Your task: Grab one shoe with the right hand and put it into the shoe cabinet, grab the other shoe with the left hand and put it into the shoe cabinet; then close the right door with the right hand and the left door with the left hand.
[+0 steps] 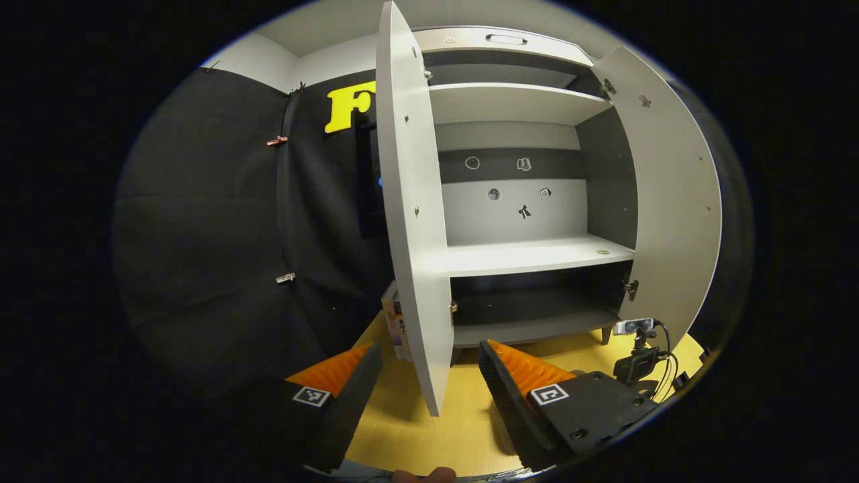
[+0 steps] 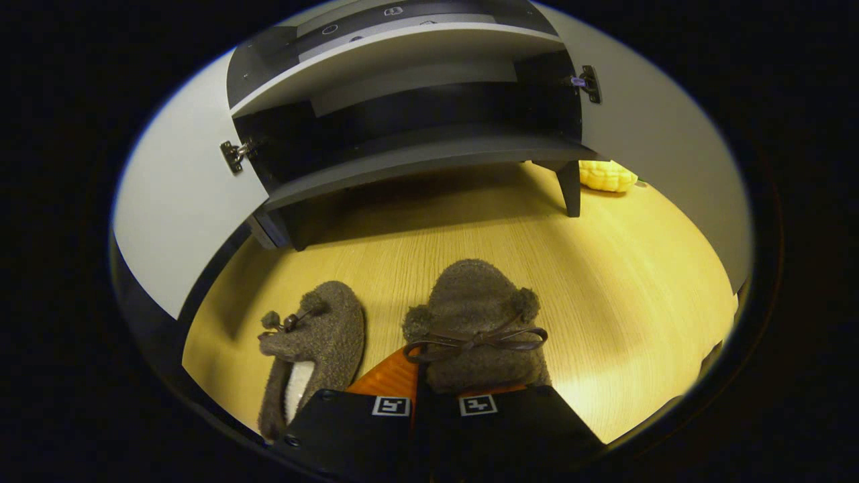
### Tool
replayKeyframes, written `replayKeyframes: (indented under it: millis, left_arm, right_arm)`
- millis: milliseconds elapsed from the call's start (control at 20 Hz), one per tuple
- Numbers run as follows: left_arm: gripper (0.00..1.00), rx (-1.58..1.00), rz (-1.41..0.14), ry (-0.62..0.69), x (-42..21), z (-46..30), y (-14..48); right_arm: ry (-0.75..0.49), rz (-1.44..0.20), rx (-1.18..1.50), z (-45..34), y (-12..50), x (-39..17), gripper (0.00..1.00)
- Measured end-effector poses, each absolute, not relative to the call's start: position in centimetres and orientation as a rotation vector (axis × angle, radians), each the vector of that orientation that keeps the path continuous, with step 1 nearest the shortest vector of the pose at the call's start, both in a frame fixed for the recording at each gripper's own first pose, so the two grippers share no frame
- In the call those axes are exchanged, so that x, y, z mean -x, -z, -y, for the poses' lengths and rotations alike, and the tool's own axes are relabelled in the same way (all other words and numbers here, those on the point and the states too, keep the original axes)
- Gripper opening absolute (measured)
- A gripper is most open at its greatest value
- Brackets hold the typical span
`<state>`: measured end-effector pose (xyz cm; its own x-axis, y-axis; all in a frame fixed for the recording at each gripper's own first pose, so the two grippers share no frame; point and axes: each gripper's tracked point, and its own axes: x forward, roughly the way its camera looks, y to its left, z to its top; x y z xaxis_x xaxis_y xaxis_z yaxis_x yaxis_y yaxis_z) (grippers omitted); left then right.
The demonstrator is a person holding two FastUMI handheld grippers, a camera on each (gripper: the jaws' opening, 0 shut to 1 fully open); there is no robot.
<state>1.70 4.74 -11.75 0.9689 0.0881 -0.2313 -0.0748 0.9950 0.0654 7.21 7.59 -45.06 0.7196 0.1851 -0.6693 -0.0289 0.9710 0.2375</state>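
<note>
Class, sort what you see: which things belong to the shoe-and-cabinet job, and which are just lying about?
Job:
right shoe, between the right tongs
left shoe
cabinet
left door
right door
left tongs, open

Lying about:
yellow toy
small camera
box

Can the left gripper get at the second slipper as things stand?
Probably not directly: the left gripper hangs open astride the cabinet's left door edge, facing the shelves. The other slipper lies free on the floor, unobstructed.
</note>
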Motion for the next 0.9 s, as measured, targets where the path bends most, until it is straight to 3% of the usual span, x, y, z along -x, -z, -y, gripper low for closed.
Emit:
replayKeyframes:
  millis: [500, 900]
  left_arm:
    - [0.92, -0.057, -0.201, 0.009, -1.8, -2.1, 11.1]
    - [0.92, -0.044, -0.180, 0.071, -1.7, -0.1, 10.6]
  right_arm:
    - [-0.147, -0.593, -0.246, -5.5, 26.8, -9.2, 0.12]
    - [-0.156, -0.463, -0.203, -5.6, 13.4, -16.4, 0.12]
